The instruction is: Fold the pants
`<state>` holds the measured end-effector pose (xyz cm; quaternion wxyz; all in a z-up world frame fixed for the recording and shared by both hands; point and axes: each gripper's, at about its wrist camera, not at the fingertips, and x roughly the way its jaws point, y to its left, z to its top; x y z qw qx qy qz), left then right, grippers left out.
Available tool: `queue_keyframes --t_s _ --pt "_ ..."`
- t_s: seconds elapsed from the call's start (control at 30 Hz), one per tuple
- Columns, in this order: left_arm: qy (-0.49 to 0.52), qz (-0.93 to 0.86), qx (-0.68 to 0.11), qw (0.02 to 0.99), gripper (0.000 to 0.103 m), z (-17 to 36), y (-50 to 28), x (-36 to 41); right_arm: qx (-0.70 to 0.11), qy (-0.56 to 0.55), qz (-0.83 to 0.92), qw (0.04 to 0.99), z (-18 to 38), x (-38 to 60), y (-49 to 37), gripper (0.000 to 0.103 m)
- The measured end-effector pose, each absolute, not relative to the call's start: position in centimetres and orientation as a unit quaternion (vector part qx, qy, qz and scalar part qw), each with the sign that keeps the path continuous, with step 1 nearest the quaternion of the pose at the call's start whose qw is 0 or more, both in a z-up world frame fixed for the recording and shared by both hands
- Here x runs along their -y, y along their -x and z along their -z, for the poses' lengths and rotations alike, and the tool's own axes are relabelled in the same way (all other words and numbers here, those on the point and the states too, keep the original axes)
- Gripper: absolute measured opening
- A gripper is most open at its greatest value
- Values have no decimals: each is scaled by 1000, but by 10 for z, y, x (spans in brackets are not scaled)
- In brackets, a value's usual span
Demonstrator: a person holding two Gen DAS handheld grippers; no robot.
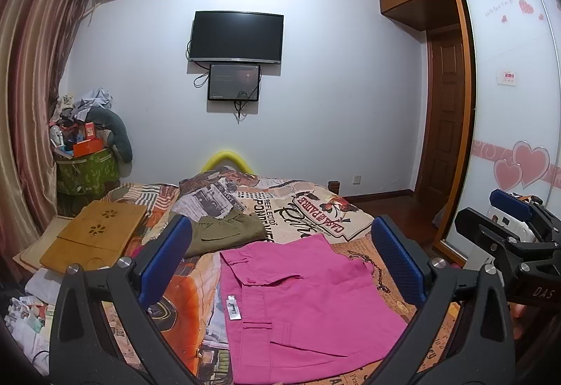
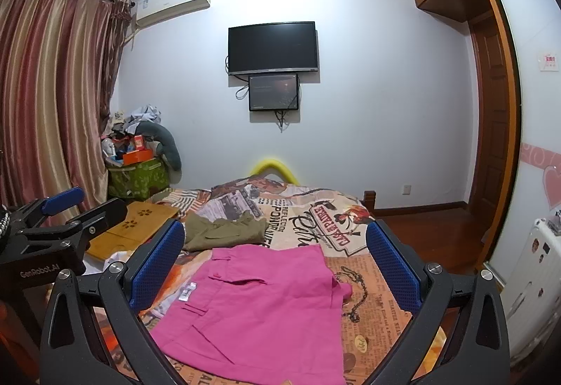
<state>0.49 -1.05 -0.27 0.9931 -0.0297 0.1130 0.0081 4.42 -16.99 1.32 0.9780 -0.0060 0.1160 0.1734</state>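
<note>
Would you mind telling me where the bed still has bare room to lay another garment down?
The bedspread is free right of the pink pants, toward the floor-side edge, and beyond them past the olive pants toward the wall. The left side is crowded: the wooden tray and clutter beside it.
</note>
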Motion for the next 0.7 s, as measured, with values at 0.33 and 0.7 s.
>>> queue_keyframes --t_s 0.33,0.7 --pt "30 -10 -112 993 103 4 -4 8 -116 4 -174 978 -13 167 -43 103" --pt "28 -13 -115 993 103 7 -5 7 -117 4 -174 978 -12 167 -44 103"
